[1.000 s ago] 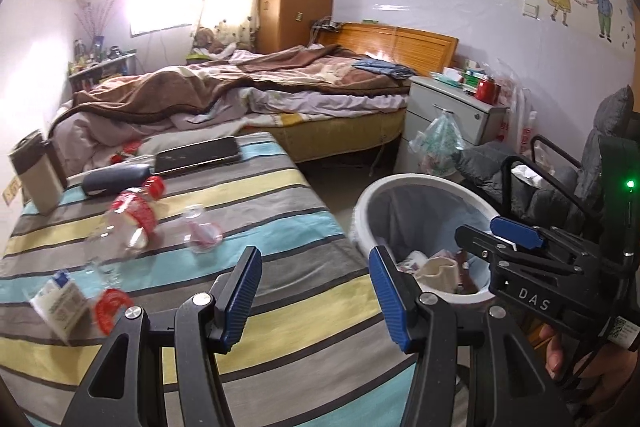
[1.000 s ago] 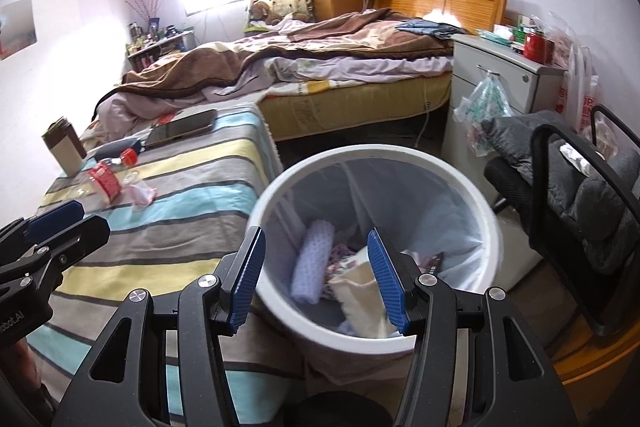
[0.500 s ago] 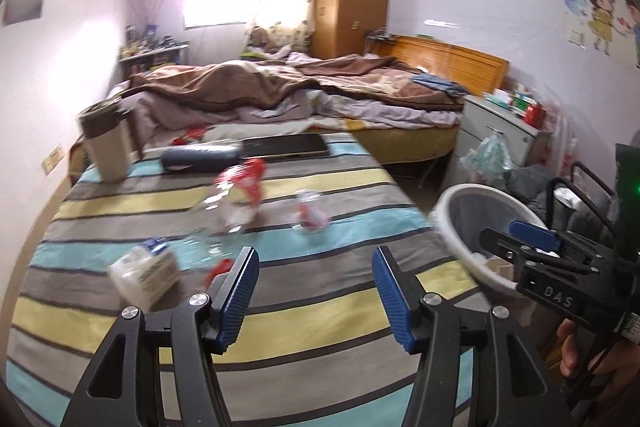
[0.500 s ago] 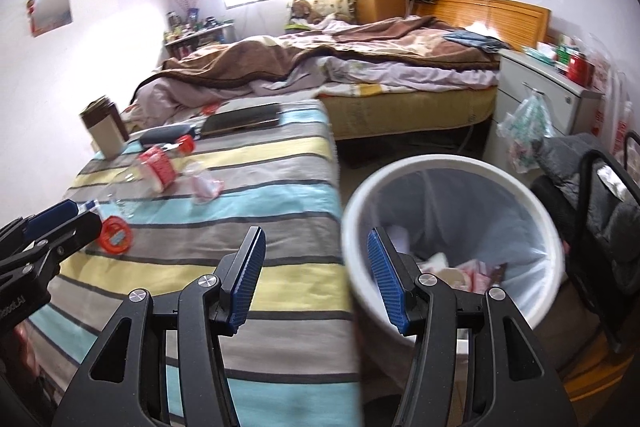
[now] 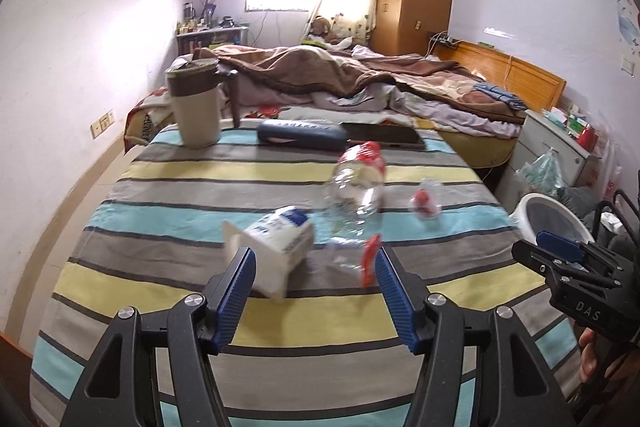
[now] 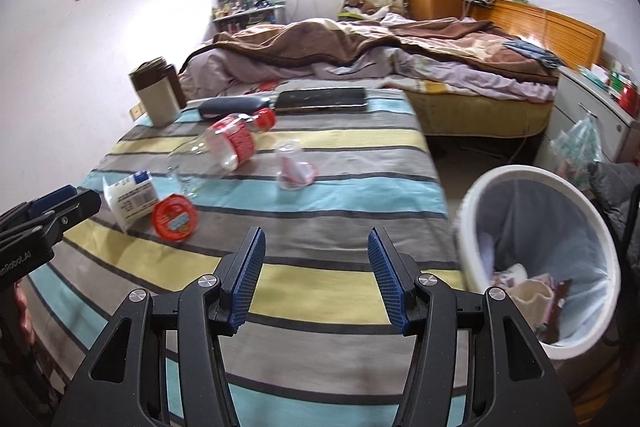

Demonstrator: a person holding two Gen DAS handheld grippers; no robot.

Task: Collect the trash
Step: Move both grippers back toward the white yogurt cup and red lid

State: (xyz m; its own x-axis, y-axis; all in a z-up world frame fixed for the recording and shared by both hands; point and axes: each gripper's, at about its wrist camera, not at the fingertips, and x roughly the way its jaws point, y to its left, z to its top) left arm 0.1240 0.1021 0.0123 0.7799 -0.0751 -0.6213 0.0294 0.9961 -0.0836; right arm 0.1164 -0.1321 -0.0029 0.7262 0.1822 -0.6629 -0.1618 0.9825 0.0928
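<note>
Both tongs spread, empty: left tongs [image 5: 312,281], right tongs [image 6: 316,277]. White lined bin [image 6: 478,211] part-filled; white paper carton [image 5: 276,243], clear plastic bottle [image 5: 356,191] left on table.

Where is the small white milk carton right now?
The milk carton lies on its side on the striped cloth, just ahead of the open left gripper, with the clear plastic bottle immediately to its right.
</note>
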